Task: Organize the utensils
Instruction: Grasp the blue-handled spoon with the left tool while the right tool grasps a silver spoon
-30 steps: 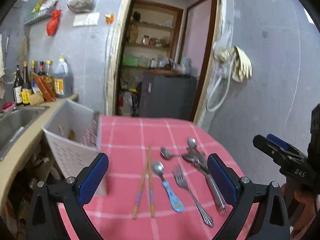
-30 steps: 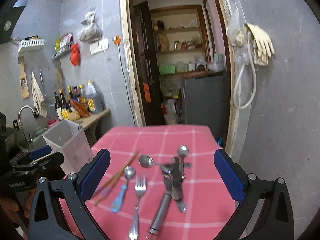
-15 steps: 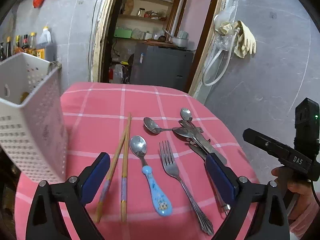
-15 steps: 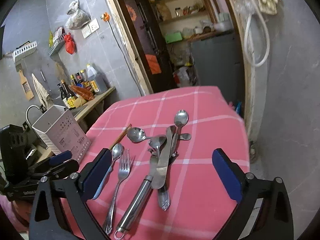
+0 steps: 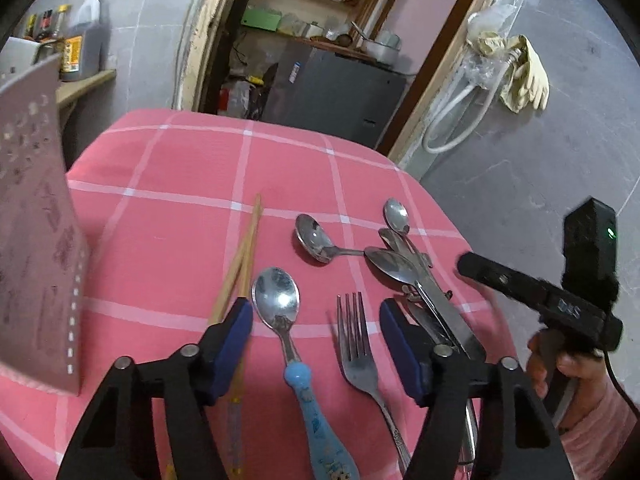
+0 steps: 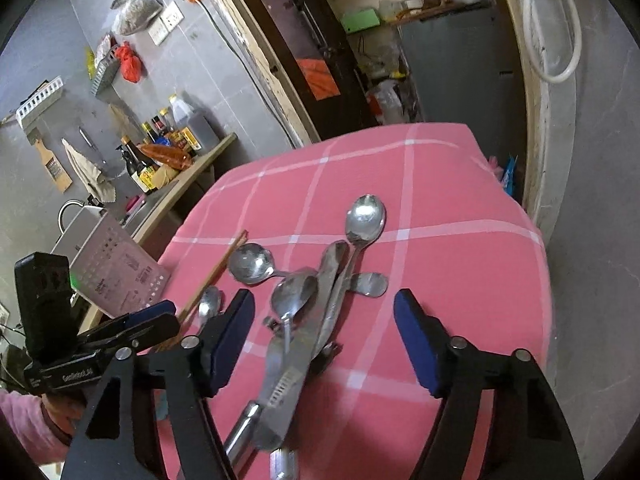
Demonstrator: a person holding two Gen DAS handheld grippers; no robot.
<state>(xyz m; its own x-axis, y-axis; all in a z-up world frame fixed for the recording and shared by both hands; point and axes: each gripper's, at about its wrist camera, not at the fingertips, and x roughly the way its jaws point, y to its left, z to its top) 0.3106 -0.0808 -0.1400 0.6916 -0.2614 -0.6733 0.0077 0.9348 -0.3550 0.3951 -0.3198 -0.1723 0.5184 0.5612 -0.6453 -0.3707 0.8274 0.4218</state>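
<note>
I held the left gripper (image 5: 316,336) low over the pink checked tablecloth (image 5: 176,184), its jaws spread and empty, bracketing the blue-handled spoon (image 5: 298,354) and the fork (image 5: 360,354) so either could be taken next, probably the spoon. The chopsticks (image 5: 242,256) lay just outside its left finger, side by side. I held the right gripper (image 6: 324,340) likewise spread and holding nothing, straddling the heap of steel cutlery (image 6: 312,312), where spoons and a knife crossed one another; that tangle seemed likeliest to shift when one piece was drawn. The perforated white holder (image 5: 36,220) stood at the table's left edge, presumably the destination. No utensil was lifted yet.
</note>
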